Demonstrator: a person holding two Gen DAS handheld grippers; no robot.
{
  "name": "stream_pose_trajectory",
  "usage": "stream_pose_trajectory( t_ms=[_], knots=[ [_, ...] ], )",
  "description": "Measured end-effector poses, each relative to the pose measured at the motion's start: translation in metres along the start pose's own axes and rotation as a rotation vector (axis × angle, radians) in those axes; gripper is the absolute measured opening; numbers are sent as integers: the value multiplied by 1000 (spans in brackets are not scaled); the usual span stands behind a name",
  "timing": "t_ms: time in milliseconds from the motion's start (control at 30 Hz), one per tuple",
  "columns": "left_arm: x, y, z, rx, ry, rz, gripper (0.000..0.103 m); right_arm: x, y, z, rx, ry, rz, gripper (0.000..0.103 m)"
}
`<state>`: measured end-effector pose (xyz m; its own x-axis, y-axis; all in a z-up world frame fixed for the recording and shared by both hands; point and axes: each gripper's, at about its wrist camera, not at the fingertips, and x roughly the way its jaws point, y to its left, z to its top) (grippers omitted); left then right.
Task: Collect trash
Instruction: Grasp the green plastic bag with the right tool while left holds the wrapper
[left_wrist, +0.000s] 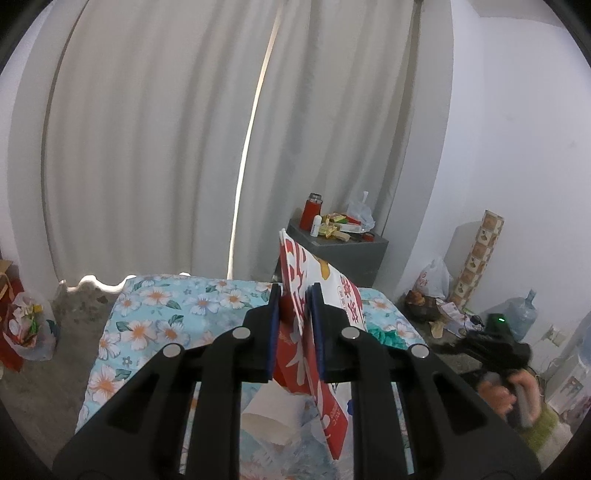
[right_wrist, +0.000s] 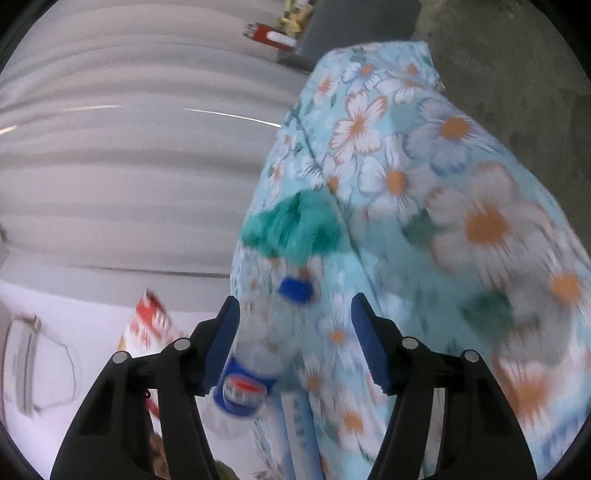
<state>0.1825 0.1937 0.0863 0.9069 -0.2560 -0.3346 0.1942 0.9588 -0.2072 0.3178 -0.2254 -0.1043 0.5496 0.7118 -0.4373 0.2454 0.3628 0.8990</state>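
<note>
In the left wrist view my left gripper (left_wrist: 295, 291) is shut on a red and white printed paper bag (left_wrist: 325, 280), which stands up between the blue pads above the floral bed cover (left_wrist: 162, 314). In the right wrist view, which is blurred, my right gripper (right_wrist: 295, 306) stands open over the same bed cover (right_wrist: 443, 184). A clear plastic bottle (right_wrist: 255, 365) with a blue cap and blue label lies between its fingers, close to the left pad and apart from the right one. A crumpled teal cloth (right_wrist: 295, 225) lies just beyond the bottle.
A grey bedside cabinet (left_wrist: 343, 251) carries a red flask, wrappers and a plastic bag. On the floor, a full plastic bag (left_wrist: 29, 328) sits at left. A patterned roll (left_wrist: 476, 254), a water jug (left_wrist: 521, 314) and clutter stand at right. A person's hand (left_wrist: 495, 398) shows at lower right.
</note>
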Motion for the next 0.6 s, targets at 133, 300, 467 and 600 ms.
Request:
stream_pose_trajectory(
  t_ms=[133,300,467,600],
  knots=[
    [-1,6,0,-14,3,-2,13,21,-8,23,50,-2,-26,62],
    [1,12,-1,-24,9,-6,13,39,-8,39,69,-3,13,57],
    [5,13,-3,-31,21,-12,13,48,-10,47,93,0,70,45],
    [7,15,-5,-44,27,-20,13,52,-9,45,106,12,123,37]
  ],
)
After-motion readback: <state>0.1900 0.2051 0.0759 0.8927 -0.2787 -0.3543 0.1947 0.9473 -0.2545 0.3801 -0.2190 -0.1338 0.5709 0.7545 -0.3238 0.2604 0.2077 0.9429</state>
